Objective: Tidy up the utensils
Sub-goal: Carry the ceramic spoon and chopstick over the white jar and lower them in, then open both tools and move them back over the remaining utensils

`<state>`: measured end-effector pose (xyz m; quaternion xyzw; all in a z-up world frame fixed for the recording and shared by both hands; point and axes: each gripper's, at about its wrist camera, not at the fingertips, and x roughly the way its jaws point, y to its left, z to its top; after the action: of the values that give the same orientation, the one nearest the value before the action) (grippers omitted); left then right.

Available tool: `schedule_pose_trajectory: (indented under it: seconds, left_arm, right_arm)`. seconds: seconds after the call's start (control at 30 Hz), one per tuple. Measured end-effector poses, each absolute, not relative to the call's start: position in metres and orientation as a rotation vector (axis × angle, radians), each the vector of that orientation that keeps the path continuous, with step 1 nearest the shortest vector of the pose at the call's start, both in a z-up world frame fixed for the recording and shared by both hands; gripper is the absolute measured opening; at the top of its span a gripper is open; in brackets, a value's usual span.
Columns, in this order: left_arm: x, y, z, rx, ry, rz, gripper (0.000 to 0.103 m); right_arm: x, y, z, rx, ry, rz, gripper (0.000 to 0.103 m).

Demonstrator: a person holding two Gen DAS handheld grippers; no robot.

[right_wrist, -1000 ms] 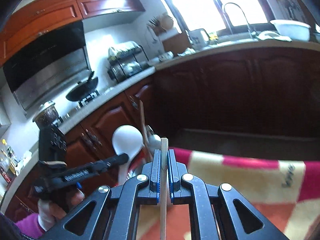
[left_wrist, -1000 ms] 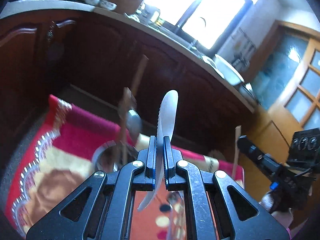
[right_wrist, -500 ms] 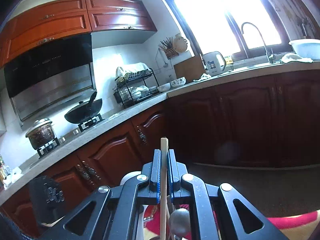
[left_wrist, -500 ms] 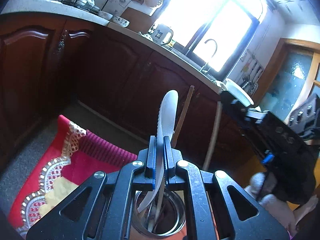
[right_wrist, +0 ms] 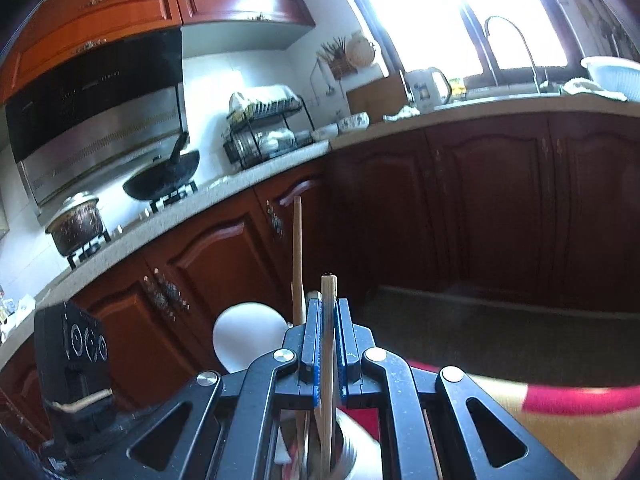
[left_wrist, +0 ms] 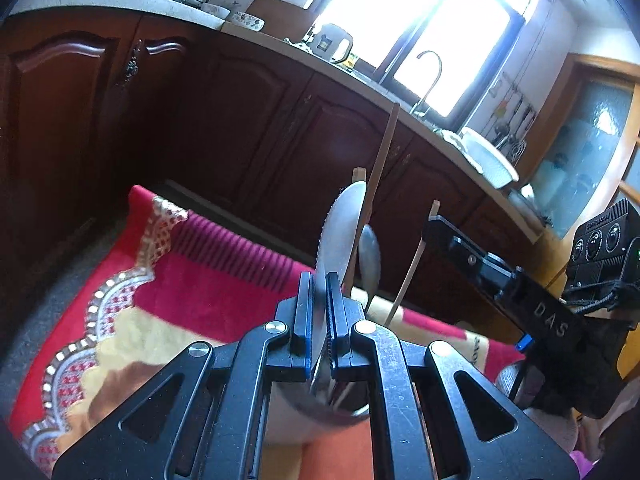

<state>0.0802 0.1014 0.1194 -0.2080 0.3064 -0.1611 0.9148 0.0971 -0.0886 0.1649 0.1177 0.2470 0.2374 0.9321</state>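
Left gripper [left_wrist: 320,320]: jaws pinching a white paddle [left_wrist: 340,232] edge-on, its lower end down in a steel cup [left_wrist: 340,404]. Right gripper [right_wrist: 329,344]: jaws pinching a wooden stick [right_wrist: 328,320], upright, its lower end inside the same cup [right_wrist: 348,456]. Also standing in the cup: another stick [left_wrist: 376,196] and a metal spoon [left_wrist: 370,260]. Beneath, a red and cream rug [left_wrist: 192,280] on a grey floor [left_wrist: 48,288]. Behind, dark wood cabinets [right_wrist: 480,200] under a pale table [right_wrist: 240,176] carrying wok [right_wrist: 164,180], pot [right_wrist: 76,220], dish rack [right_wrist: 264,128], kettle [right_wrist: 428,84]. Bright window [right_wrist: 440,12] above the faucet [right_wrist: 512,40].
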Motion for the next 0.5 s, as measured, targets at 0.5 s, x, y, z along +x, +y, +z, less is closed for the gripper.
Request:
schedule_pose_trajectory:
  seconds: [0.5]
  left_arm:
    - [0.058, 0.095, 0.126, -0.376, 0.68, -0.281, 0.044]
  right_arm:
    - [0.079, -0.098, 0.162, 0.224, 0.642, 0.478, 0.028]
